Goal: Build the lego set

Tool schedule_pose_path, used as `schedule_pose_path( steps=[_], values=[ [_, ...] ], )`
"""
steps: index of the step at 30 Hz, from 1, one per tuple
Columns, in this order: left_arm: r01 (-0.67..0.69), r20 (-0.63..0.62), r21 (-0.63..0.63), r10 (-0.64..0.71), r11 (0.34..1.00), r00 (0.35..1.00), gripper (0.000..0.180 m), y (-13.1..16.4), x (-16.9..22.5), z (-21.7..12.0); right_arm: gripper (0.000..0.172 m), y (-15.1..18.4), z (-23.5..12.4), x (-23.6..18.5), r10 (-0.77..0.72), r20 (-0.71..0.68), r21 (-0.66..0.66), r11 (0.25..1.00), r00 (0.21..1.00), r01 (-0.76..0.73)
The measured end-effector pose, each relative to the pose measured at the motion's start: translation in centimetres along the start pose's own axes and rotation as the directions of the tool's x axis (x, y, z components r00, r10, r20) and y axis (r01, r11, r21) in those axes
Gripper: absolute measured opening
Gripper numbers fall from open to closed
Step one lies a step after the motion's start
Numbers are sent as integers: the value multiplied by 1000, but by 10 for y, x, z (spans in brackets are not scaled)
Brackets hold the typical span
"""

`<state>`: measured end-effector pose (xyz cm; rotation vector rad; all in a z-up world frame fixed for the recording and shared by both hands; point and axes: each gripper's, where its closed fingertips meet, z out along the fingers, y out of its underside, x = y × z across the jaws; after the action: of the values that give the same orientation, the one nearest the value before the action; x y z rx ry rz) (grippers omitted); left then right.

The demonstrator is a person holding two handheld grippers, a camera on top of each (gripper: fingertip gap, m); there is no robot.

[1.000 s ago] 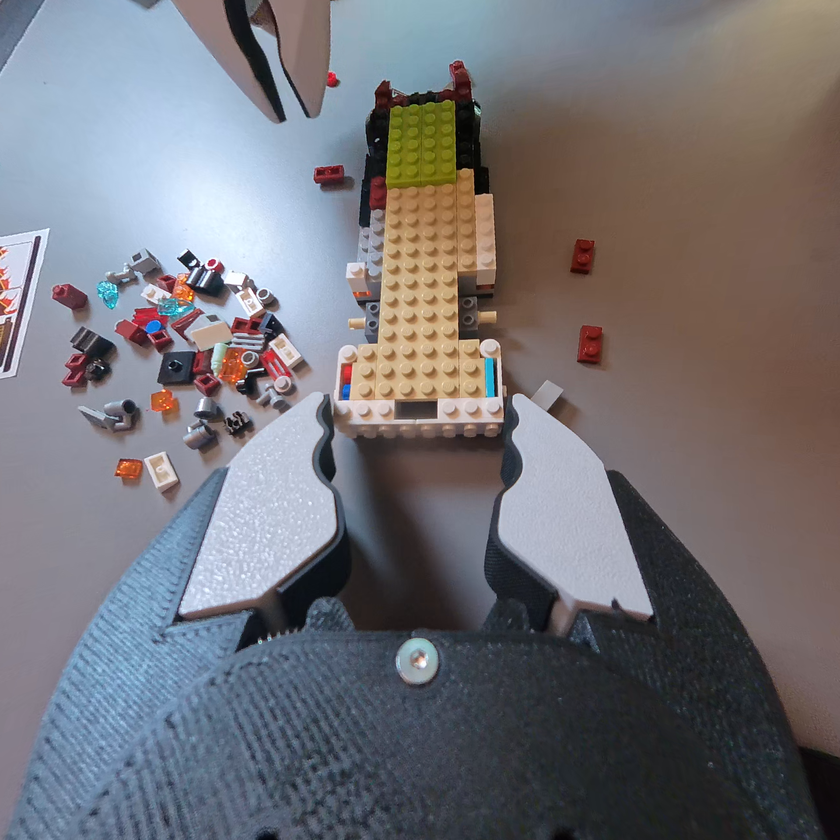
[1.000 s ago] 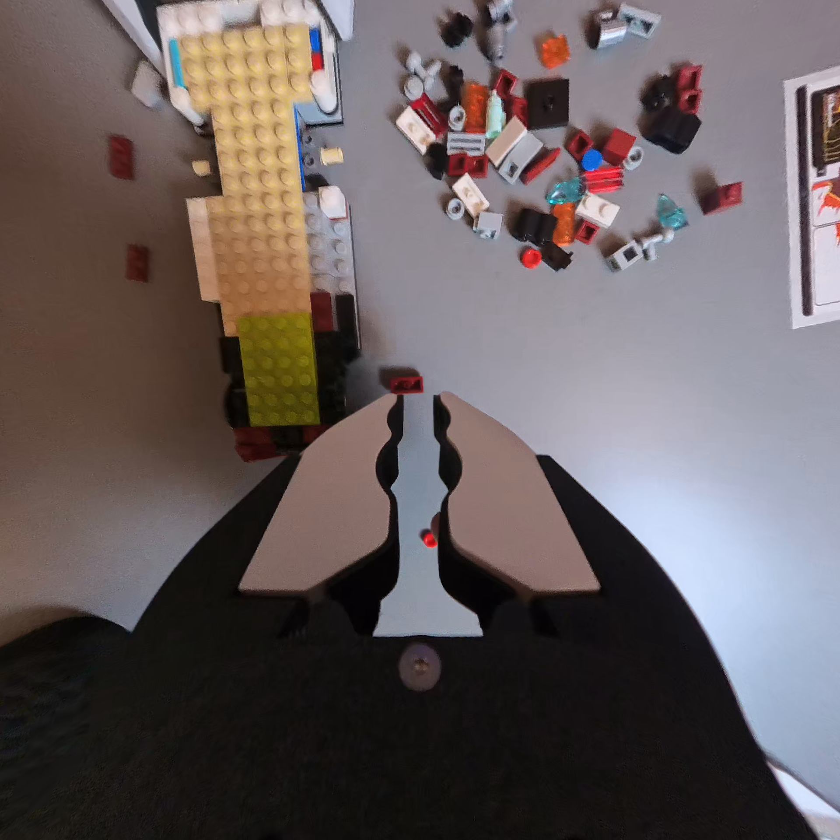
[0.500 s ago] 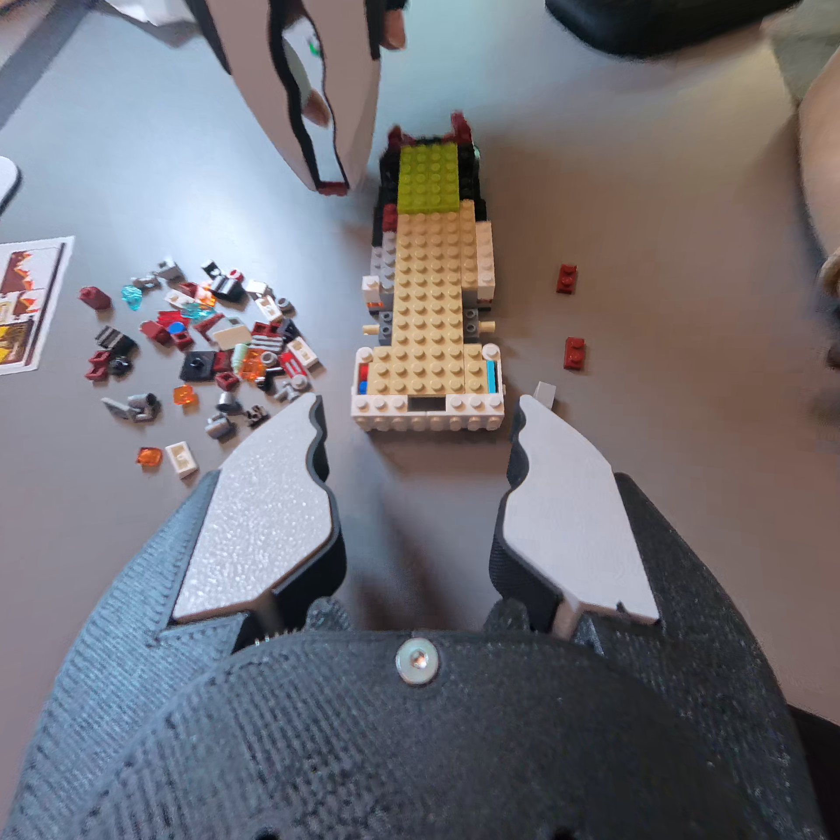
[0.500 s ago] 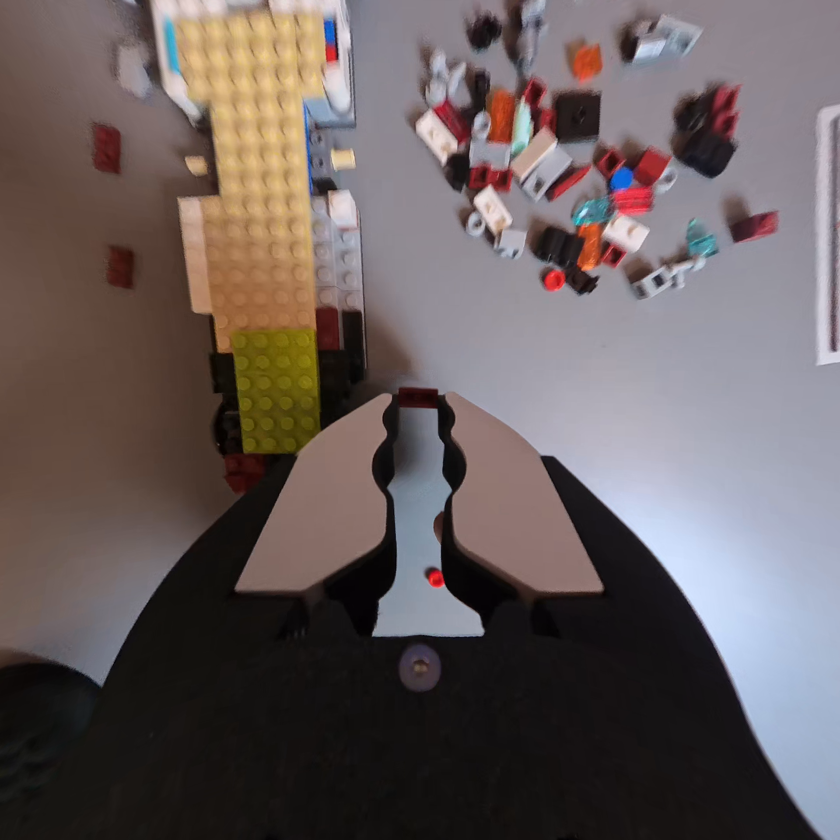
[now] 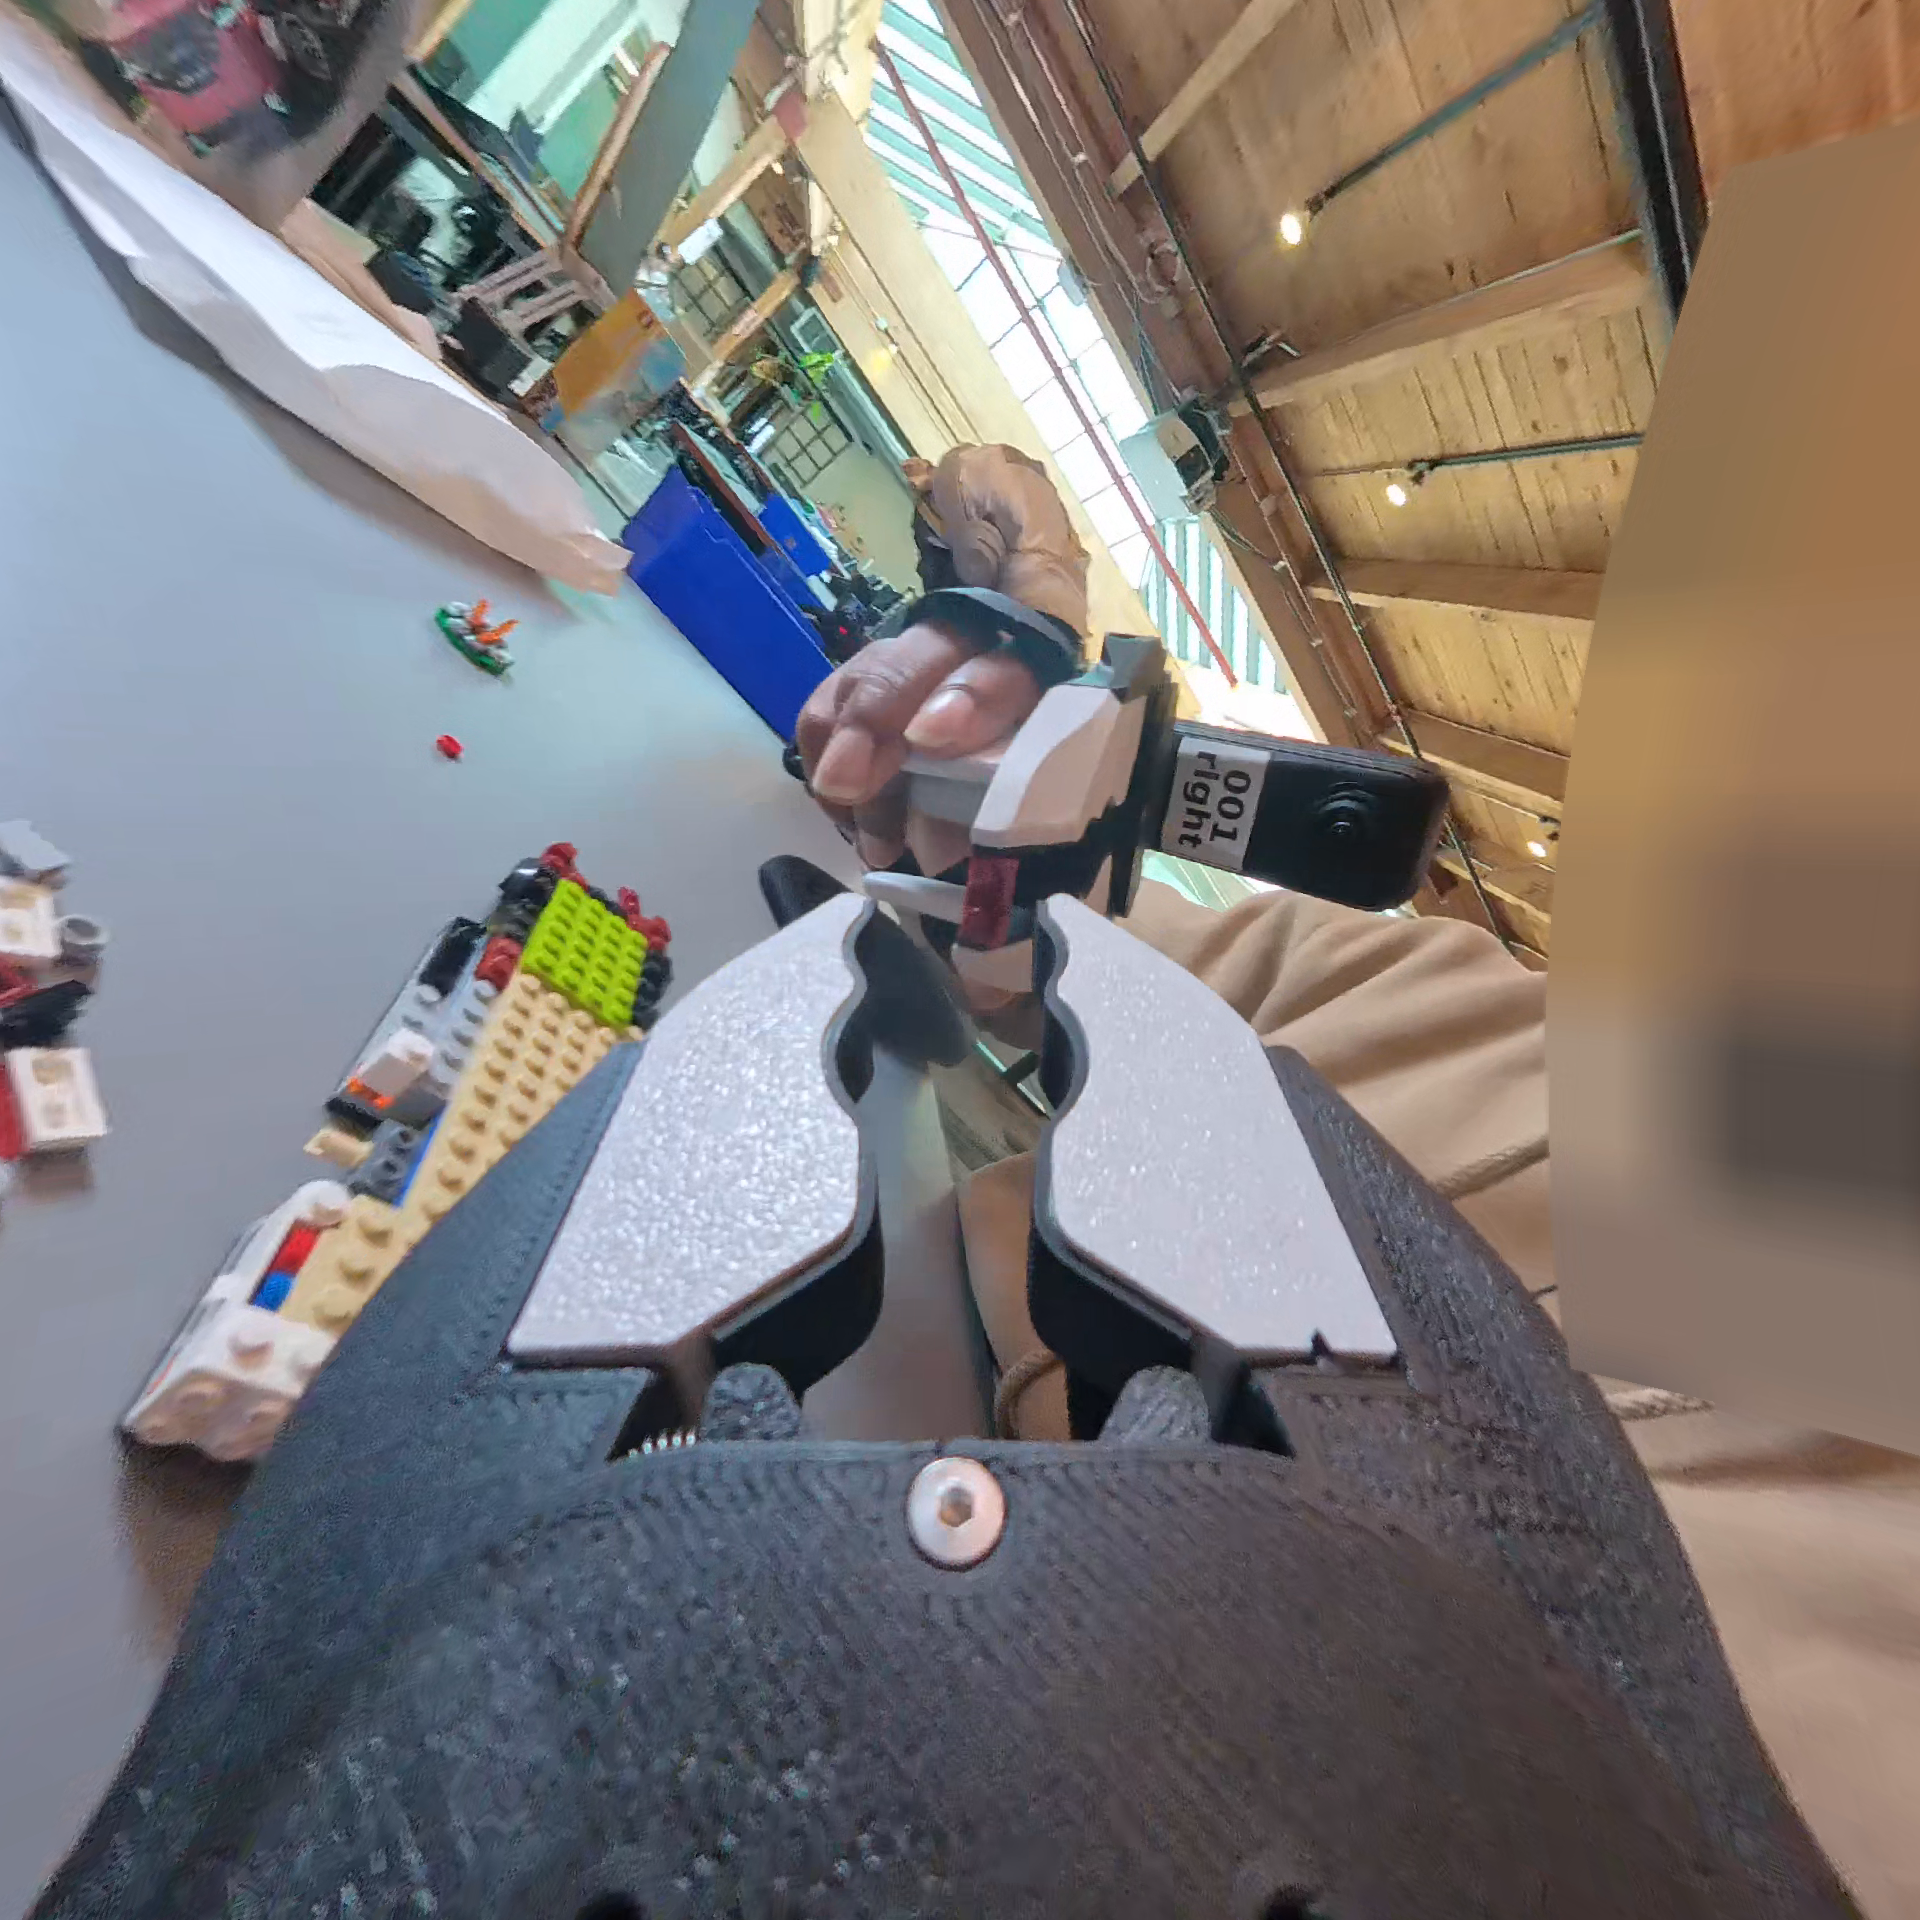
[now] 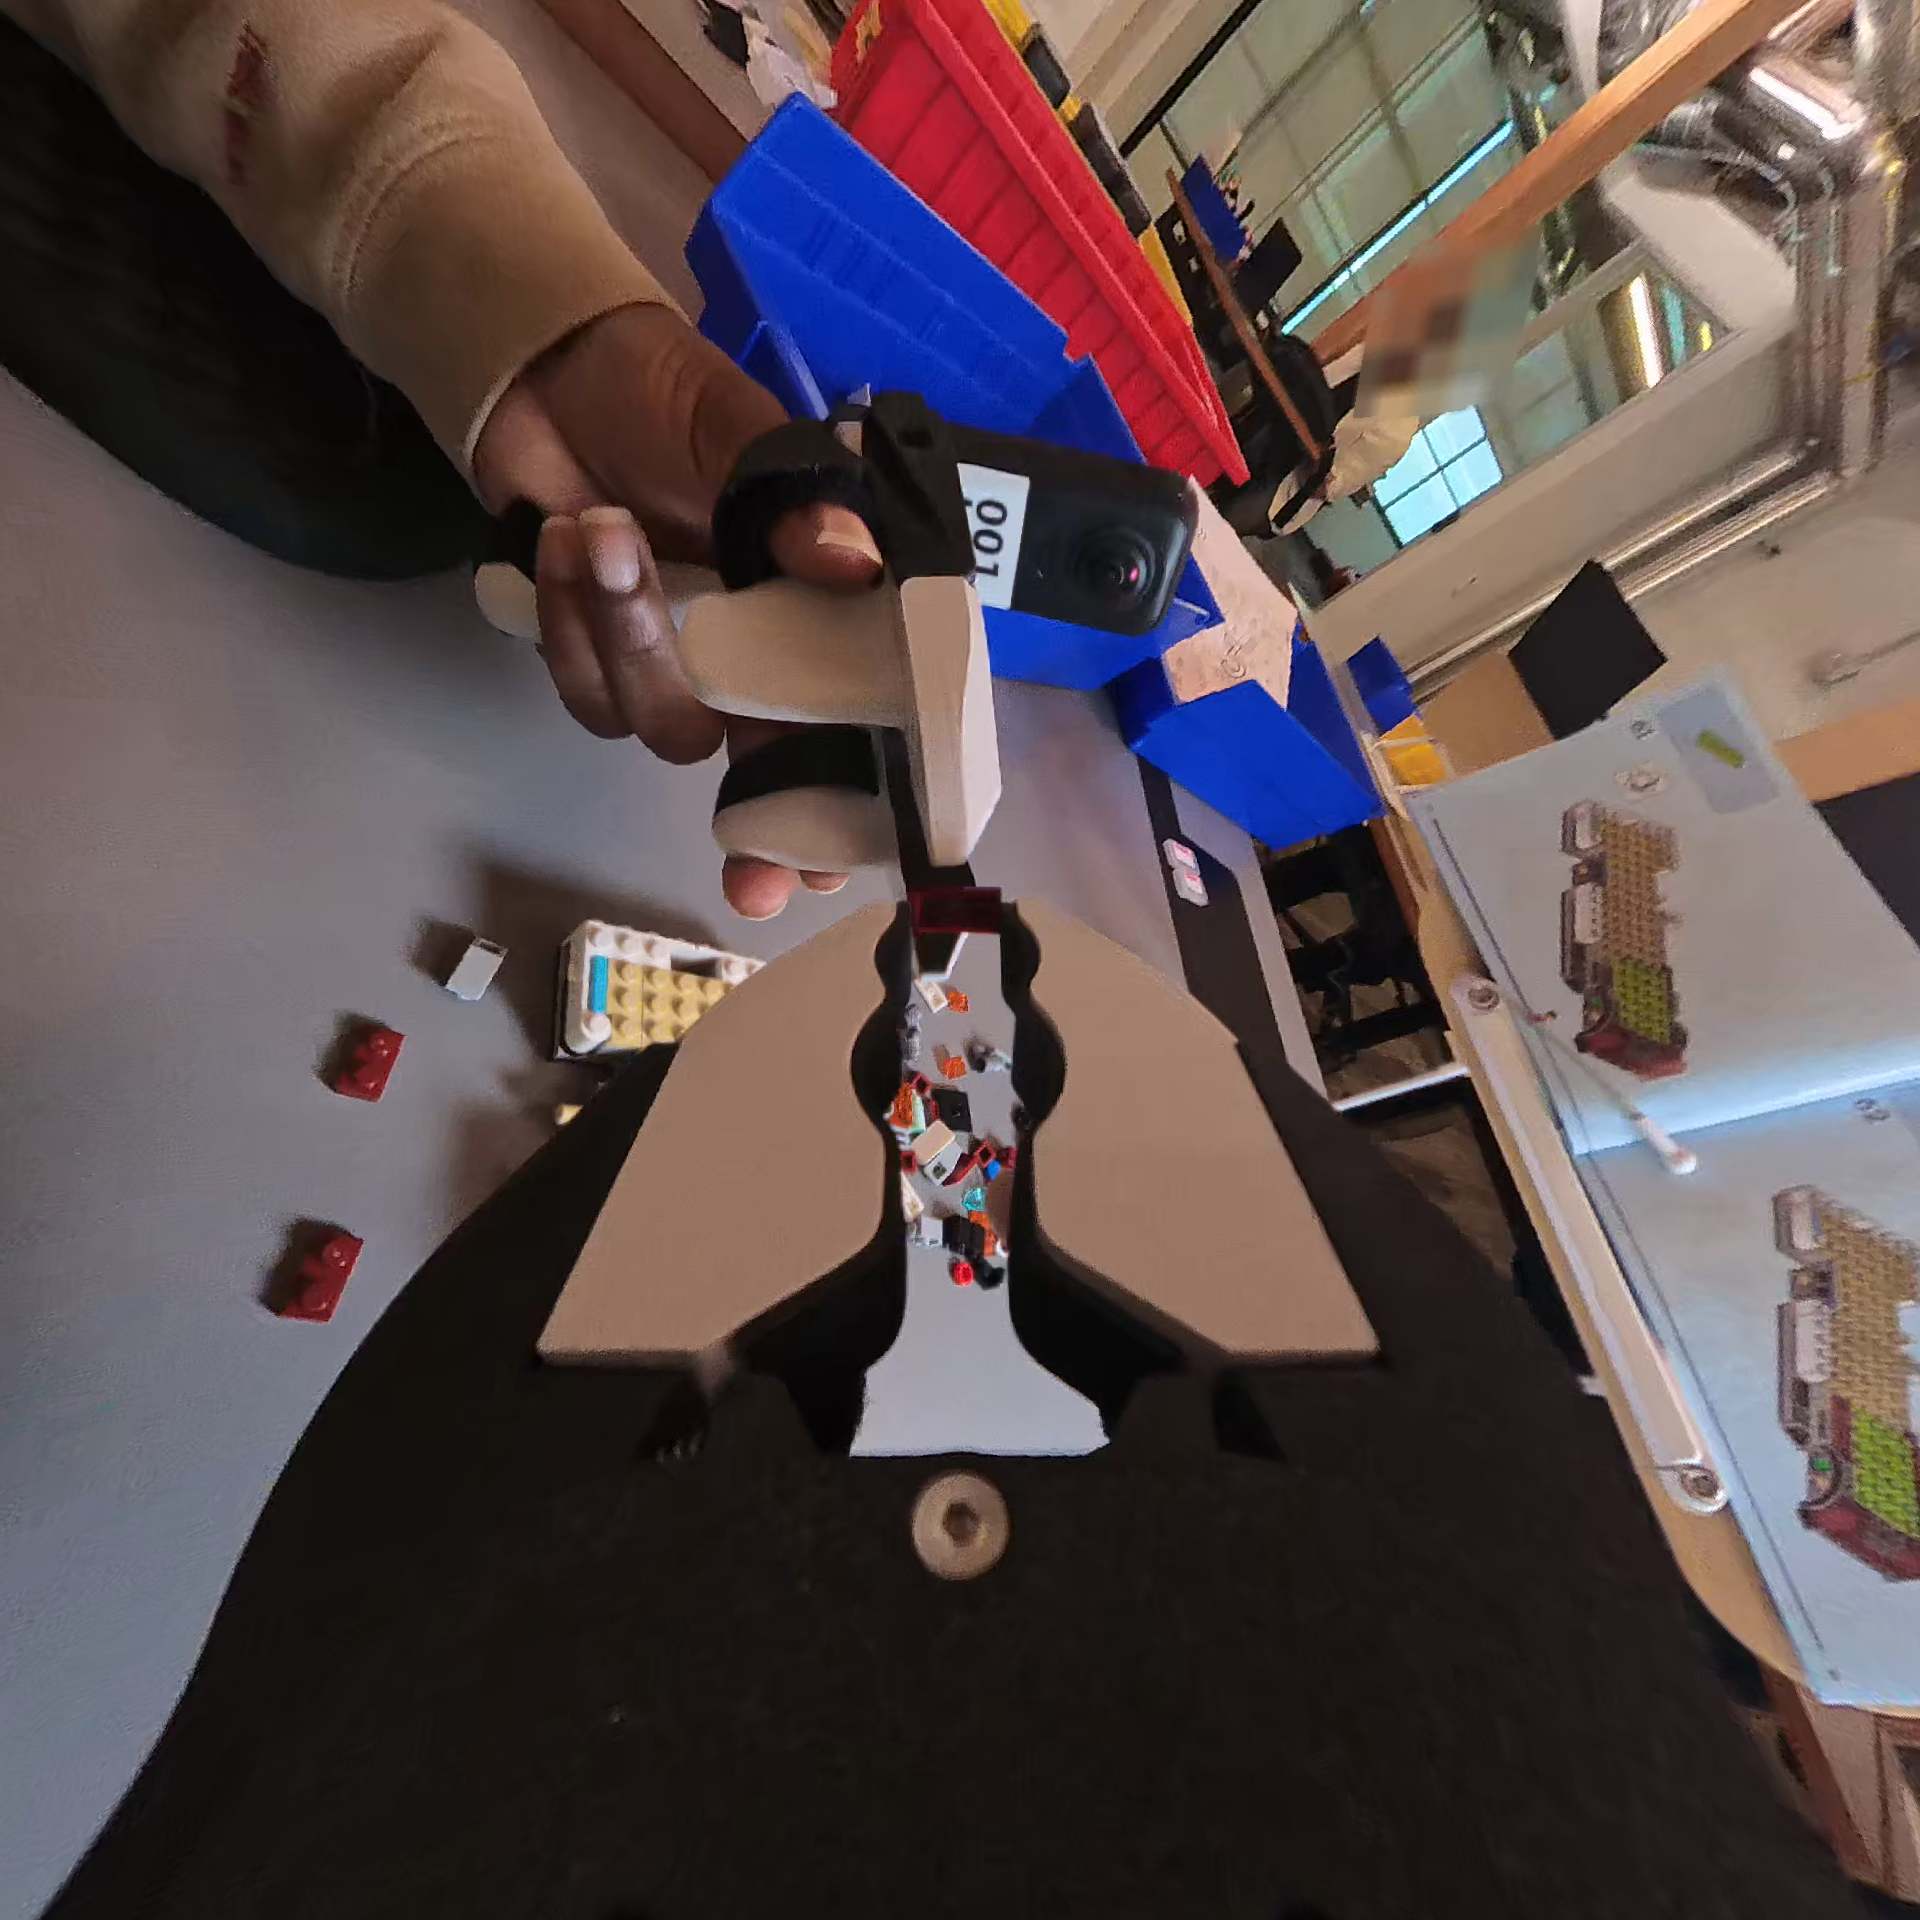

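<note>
A small dark red brick (image 6: 956,911) is pinched between the right gripper's (image 6: 958,920) fingertips, lifted off the grey table (image 6: 156,852). The left wrist view shows the same brick (image 5: 987,902) just ahead of the left gripper (image 5: 954,920), whose fingers stand narrowly parted on air. Only that view shows the tan and lime brick model (image 5: 499,1070) lengthwise; only the right wrist view shows two loose dark red plates (image 6: 364,1060) and the instruction sheets (image 6: 1662,935).

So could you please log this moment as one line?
right gripper: shut on dark red brick | left gripper: open, at brick | both above table
</note>
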<state>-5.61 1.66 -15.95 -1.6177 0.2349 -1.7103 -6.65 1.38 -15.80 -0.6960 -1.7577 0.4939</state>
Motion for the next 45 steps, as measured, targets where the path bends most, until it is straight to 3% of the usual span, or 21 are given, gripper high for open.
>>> schedule_pose_path(
  steps=[5, 12, 15, 18, 22, 25, 29, 31, 40, 45],
  values=[
    [-57, -42, -23, 56, 998, 998, 16, 5, 14, 5, 16, -12, -5, -2, -12, -13, 34, 999, 1000, 12],
    [-32, -85, -43, 28, 999, 996, 8, 8, 20, 6, 16, -14, -11, -1, -1, -22, 50, 999, 1000, 2],
    [-61, -45, -69, 58, 996, 997, 8, 10, 15, 5, 16, -9, -9, -4, 1, -21, 37, 999, 1000, -1],
    [-205, 58, -162, 217, 965, 974, 7, 17, 5, 3, 16, -2, -7, -12, 28, 17, 18, 999, 999, -28],
    [-439, 216, -372, 536, 818, 816, 7, 27, -21, -7, 15, 9, -11, -22, 187, 161, -10, 982, 969, -188],
    [-556, 267, -534, 751, 637, 604, 7, 31, -39, -14, 22, 15, -16, -23, 379, 253, -49, 924, 890, -380],
    [-601, 228, -687, 906, 408, 356, 8, 37, -54, -16, 21, 20, -16, -29, 534, 309, -98, 841, 787, -533],
    [-593, 194, -726, 931, 348, 310, 8, 43, -58, -15, 21, 25, -14, -36, 543, 318, -131, 837, 777, -531],
    [-591, 119, -774, 969, 227, 216, 7, 52, -58, -11, 14, 36, -3, -53, 498, 334, -209, 867, 800, -453],
    [-586, 89, -798, 989, 141, 117, 7, 50, -56, -11, 14, 37, 3, -55, 527, 337, -236, 849, 780, -472]
  ],
)
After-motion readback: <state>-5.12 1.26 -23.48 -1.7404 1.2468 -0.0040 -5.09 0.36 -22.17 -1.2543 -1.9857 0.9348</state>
